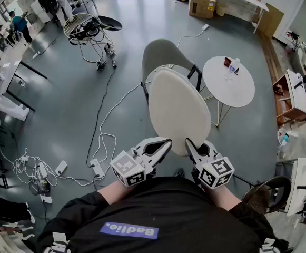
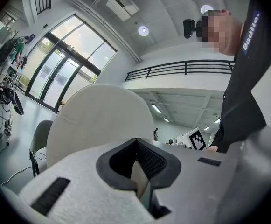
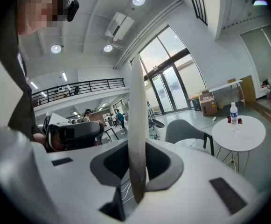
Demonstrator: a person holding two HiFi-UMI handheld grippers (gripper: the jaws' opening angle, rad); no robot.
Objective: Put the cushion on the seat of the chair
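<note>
Operator: State of the left gripper (image 1: 161,144)?

Technician: Jaws closed on the near edge of the cushion (image 1: 178,108). In the left gripper view a cream sliver of that edge sits pinched between the dark pads, and the rest of the cushion (image 2: 98,120) rises ahead of the jaws and to their left.

Operator: And the right gripper (image 1: 194,145)?

Technician: Jaws nearly together, clamped on the same near edge, just beside the left gripper. In the right gripper view the cushion (image 3: 137,125) shows edge-on as a thin pale strip. It runs straight out from between the jaws (image 3: 137,176).

Operator: Describe the cushion.

Technician: Oval outline, cream to off-white, plain surface with no pattern. It is thin, with a flat face and a rounded rim. One faint seam line crosses the face in the left gripper view.

Operator: Location of the cushion?

Technician: Held by both grippers and extending forward from them, away from the person. In the head view it overlaps the grey chair (image 1: 166,57), which stands beyond the jaws. Whether it touches the seat cannot be told from that view. In the right gripper view the chair (image 3: 186,127) lies ahead of the jaws and to the right of the cushion edge.

Operator: Anything else near the grippers?

Technician: A round white table (image 1: 232,91) stands ahead and to the right of the right gripper, beside the chair, with a bottle (image 1: 234,65) on it.
</note>
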